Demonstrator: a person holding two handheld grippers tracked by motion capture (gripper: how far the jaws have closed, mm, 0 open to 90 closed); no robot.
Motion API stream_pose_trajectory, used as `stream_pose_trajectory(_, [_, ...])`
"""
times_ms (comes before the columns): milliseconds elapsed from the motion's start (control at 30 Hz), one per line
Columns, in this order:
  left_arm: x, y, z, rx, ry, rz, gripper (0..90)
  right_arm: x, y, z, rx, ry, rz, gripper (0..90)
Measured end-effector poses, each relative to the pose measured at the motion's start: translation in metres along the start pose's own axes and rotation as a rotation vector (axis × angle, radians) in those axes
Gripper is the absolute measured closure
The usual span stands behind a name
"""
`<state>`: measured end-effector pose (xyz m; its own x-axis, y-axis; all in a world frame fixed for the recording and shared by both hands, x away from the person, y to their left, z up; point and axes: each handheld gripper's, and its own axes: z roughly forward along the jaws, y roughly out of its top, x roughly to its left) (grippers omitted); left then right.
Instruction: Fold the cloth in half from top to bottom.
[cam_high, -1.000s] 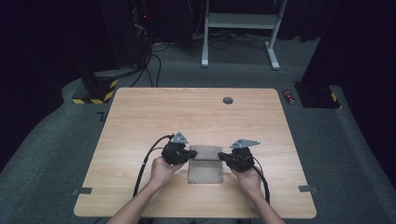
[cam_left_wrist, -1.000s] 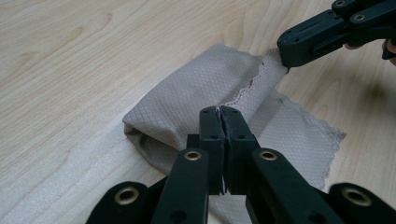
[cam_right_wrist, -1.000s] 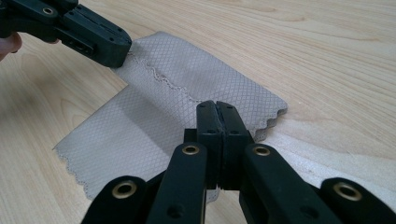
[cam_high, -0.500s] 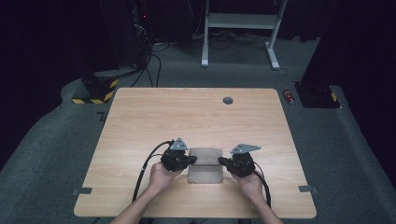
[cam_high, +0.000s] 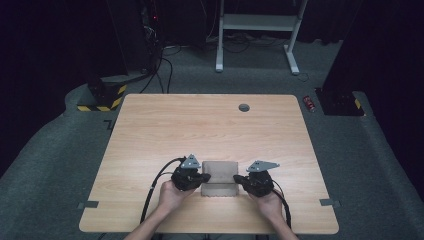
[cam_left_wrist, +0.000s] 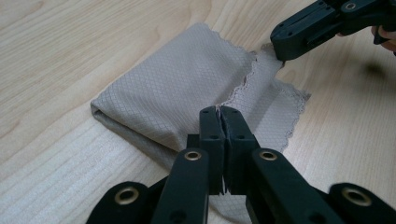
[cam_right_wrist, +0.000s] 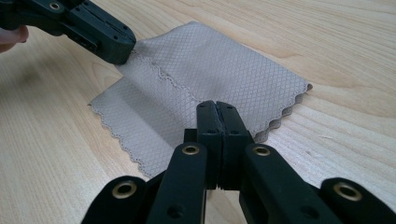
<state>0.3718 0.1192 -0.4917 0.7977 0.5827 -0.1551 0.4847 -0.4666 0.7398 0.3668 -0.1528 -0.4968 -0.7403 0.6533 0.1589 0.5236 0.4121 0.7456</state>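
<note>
Beige, diamond-patterned cloth (cam_high: 219, 177) lies partly folded on the near middle of the wooden counter (cam_high: 150, 130), between the two hands. The left gripper (cam_left_wrist: 219, 111) has its jaws pressed together on the scalloped edge of the upper layer at one side, and the right gripper (cam_right_wrist: 217, 106) has its jaws clamped on the same fabric from the opposite side. In each gripper view the other gripper's tip bites the far corner of the fold line.

The grip looks thin: each pair of jaws holds just a sliver of fabric, so a quick pull could let an edge slip free and the fold would fall askew. If one hand leads the other, the layers would likely skew and the scalloped borders would not line up. Catching both layers by mistake would drag the whole cloth across the counter instead of turning one layer over.

Nothing stands in the way nearby. A small round grommet (cam_high: 244, 107) sits well apart at the far edge. Tape marks (cam_high: 88, 204) lie near the front corners. Each trailing cable (cam_high: 152, 187) runs back beside the forearm.
</note>
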Motion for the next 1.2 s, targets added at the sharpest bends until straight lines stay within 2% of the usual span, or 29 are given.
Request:
stream_pose_trajectory(300, [-0.005, -0.006, 0.000, 0.005, -0.010, -0.007, 88.0, 0.004, -0.006, -0.001, 0.008, 0.012, -0.006, 89.2])
stream_pose_trajectory(467, [-0.008, -0.008, 0.001, 0.011, 0.006, 0.006, 88.0, 0.004, -0.007, -0.002, 0.006, 0.014, -0.004, 89.1])
stream_pose_trajectory(1000, [-0.013, -0.016, 0.006, 0.028, 0.003, 0.008, 87.5, 0.008, -0.018, 0.001, 0.033, 0.021, -0.009, 88.5])
stream_pose_trajectory(1100, [-0.016, -0.017, 0.006, 0.037, 0.020, 0.036, 87.3, 0.008, -0.020, 0.003, 0.035, 0.023, -0.006, 88.2])
stream_pose_trajectory(1200, [-0.016, -0.019, 0.005, 0.033, 0.017, 0.025, 85.3, 0.010, -0.021, 0.002, 0.040, 0.017, -0.006, 87.9])
